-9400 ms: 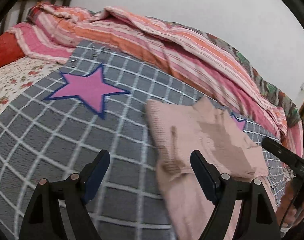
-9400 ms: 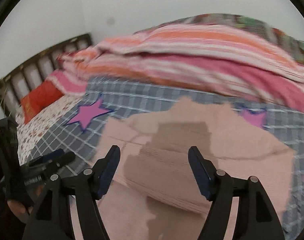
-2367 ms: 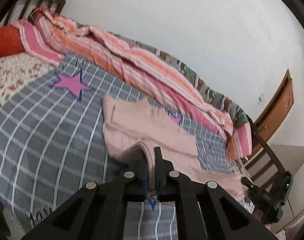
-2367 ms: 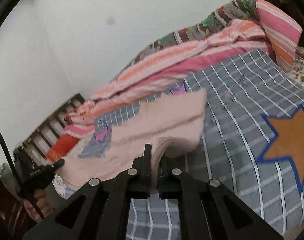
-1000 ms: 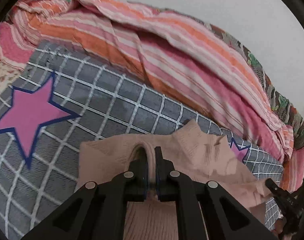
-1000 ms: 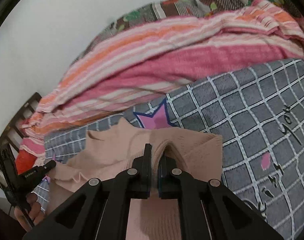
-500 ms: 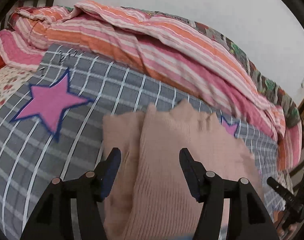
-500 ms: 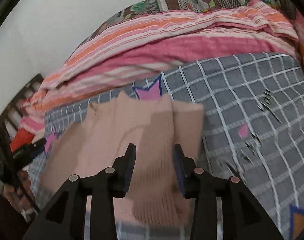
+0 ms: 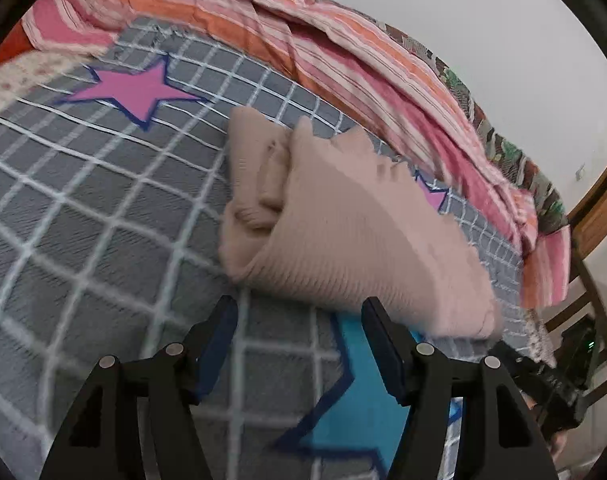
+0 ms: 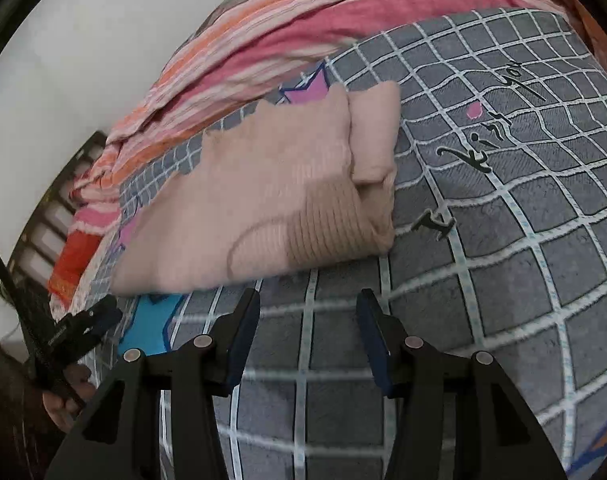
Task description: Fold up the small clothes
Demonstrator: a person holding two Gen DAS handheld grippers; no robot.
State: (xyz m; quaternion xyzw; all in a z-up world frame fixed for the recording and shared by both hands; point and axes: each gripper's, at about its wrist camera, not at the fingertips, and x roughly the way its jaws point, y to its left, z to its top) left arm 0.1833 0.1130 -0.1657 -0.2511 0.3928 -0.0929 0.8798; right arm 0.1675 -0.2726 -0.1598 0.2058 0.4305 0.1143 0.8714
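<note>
A pale pink ribbed knit garment (image 9: 343,232) (image 10: 271,196) lies folded over on the grey checked blanket (image 9: 83,216) (image 10: 503,240). My left gripper (image 9: 299,312) hovers just short of its near folded edge. Its jaws are opening, and only blanket shows between them. My right gripper (image 10: 307,304) stands the same way before the garment's near edge. Its jaws too are opening, with nothing between them. From the right wrist view, the left gripper (image 10: 83,328) shows at the lower left in a hand. The right gripper (image 9: 559,376) appears at the lower right of the left wrist view.
A heap of pink and orange striped bedding (image 9: 343,52) (image 10: 303,28) lies along the wall behind the garment. The blanket carries pink (image 9: 135,88) and blue (image 9: 359,392) stars. A red pillow (image 10: 71,264) and dark headboard slats (image 10: 55,208) are at one end, a wooden frame (image 9: 599,208) at the other.
Both grippers let go of the garment's edge and their jaws spread apart. They pulled back towards the near side, and the garment now lies folded on the blanket beyond them.
</note>
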